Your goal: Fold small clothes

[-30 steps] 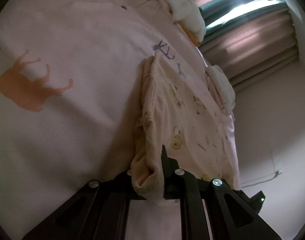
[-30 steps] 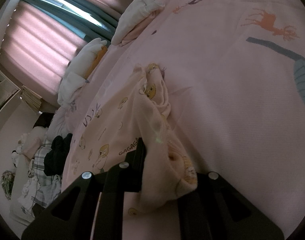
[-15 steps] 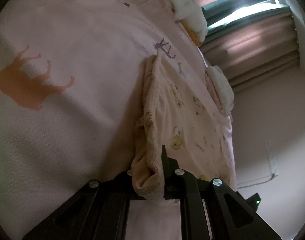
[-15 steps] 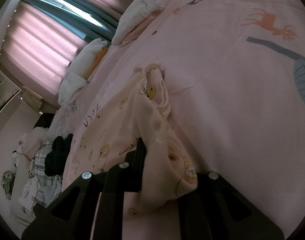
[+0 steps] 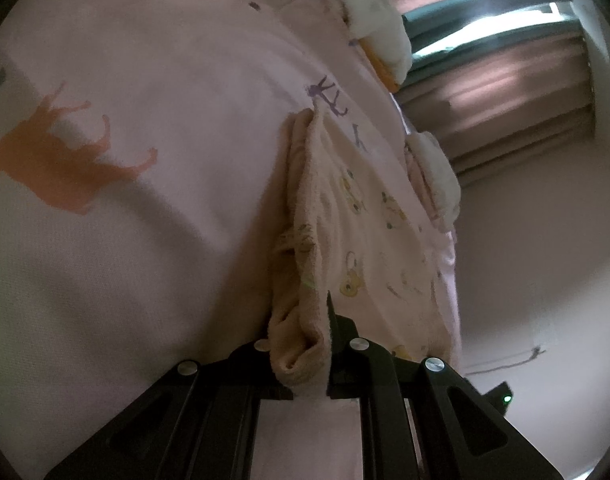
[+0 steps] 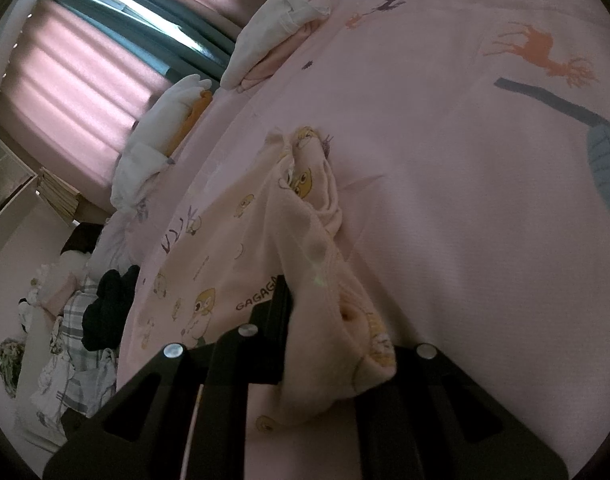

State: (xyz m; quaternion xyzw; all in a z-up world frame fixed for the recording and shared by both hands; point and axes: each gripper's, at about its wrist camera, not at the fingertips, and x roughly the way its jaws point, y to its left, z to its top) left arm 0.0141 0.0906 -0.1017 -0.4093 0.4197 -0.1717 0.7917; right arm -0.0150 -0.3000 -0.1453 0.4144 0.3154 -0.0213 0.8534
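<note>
Tongs, left (image 5: pixel 301 344) and right (image 6: pixel 325 340), pinch soft, bunched cream garment (image 5: pixel 345 216).

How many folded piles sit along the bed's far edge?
2: one white-topped pile nearer the deer print, another with something orange, further along. More may be hidden.

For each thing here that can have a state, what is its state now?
Left gripper: shut on the garment's edge.
Right gripper: shut on the garment's edge.
Small printed garment: bunched at both held edges, the rest spread on the bedsheet.
Curtains: drawn, with a gap of light.
</note>
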